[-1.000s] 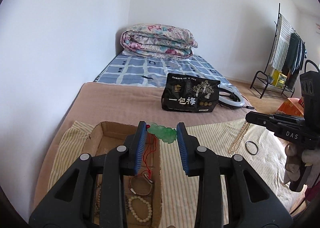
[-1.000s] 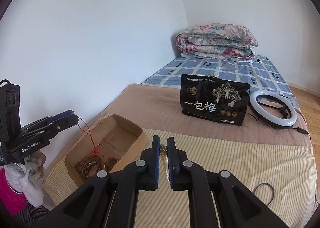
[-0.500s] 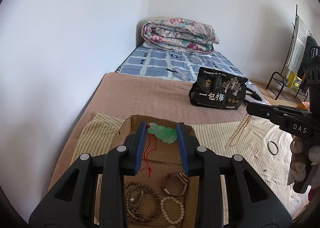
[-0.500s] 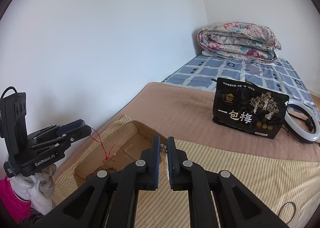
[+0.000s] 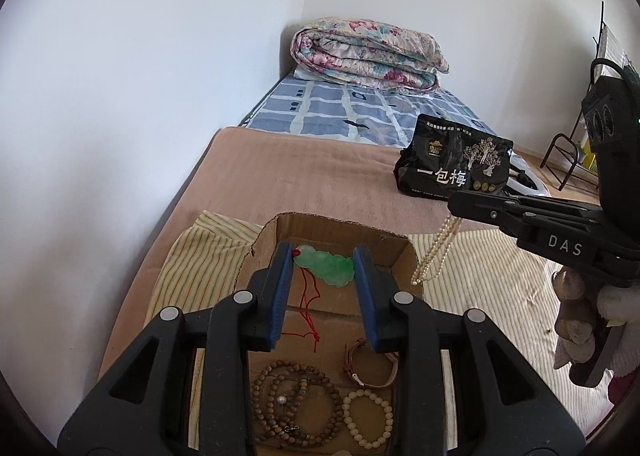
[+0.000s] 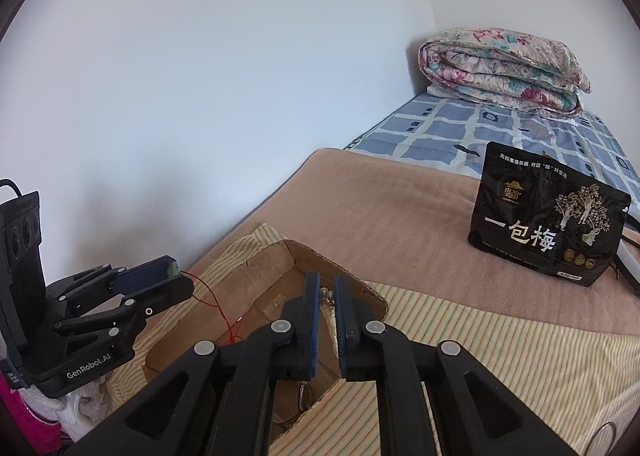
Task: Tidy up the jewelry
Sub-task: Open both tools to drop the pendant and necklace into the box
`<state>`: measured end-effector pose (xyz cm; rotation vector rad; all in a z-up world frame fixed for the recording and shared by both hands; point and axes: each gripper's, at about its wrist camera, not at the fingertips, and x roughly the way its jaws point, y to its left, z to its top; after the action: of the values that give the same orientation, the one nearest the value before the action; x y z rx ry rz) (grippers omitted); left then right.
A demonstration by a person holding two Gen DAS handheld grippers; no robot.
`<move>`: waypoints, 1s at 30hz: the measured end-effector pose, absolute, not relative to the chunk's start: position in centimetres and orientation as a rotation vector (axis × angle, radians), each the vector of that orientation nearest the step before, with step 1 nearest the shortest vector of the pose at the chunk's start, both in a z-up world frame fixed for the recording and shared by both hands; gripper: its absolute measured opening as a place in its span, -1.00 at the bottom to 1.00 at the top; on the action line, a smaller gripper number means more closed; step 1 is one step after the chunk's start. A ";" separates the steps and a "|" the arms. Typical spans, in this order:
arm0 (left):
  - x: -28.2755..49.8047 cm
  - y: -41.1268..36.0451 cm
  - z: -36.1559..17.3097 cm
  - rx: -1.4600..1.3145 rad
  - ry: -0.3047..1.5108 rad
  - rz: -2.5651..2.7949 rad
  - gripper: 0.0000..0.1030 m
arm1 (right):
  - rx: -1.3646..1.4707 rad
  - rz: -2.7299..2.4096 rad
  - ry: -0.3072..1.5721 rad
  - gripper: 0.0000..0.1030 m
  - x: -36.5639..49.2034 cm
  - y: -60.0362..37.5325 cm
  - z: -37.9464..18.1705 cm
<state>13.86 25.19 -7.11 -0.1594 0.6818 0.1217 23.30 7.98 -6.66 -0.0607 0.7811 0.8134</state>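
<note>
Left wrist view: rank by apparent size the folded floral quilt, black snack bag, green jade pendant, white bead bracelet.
1. Folded floral quilt
2. Black snack bag
3. Green jade pendant and white bead bracelet: look alike, so unranked.

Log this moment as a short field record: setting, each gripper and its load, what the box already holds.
setting: striped cloth on a bed
left gripper: shut on green pendant, red cord dangling into cardboard box
right gripper: shut on pearl necklace, strand hanging beside the box's right wall
in box: brown bead strands, pale bead bracelet, watch
background: black snack bag, folded floral quilt
</note>
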 end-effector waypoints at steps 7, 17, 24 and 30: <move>14.1 25.7 -7.4 -0.168 0.685 0.128 -0.40 | -0.063 0.819 0.801 -0.91 24.0 9.4 -8.0; 14.5 26.3 -7.7 -0.182 0.705 0.144 -0.40 | -0.066 0.818 0.830 -0.91 24.4 10.1 -9.5; 14.3 26.3 -7.7 -0.179 0.703 0.156 -0.30 | -0.072 0.787 0.821 -0.33 24.4 10.1 -9.3; 14.0 26.1 -7.3 -0.182 0.694 0.163 -0.22 | -0.077 0.763 0.811 -0.27 24.2 9.6 -8.7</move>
<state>14.04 26.09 -7.29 -0.1821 0.6935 0.1633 24.21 9.64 -8.74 -0.0774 0.8108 0.7635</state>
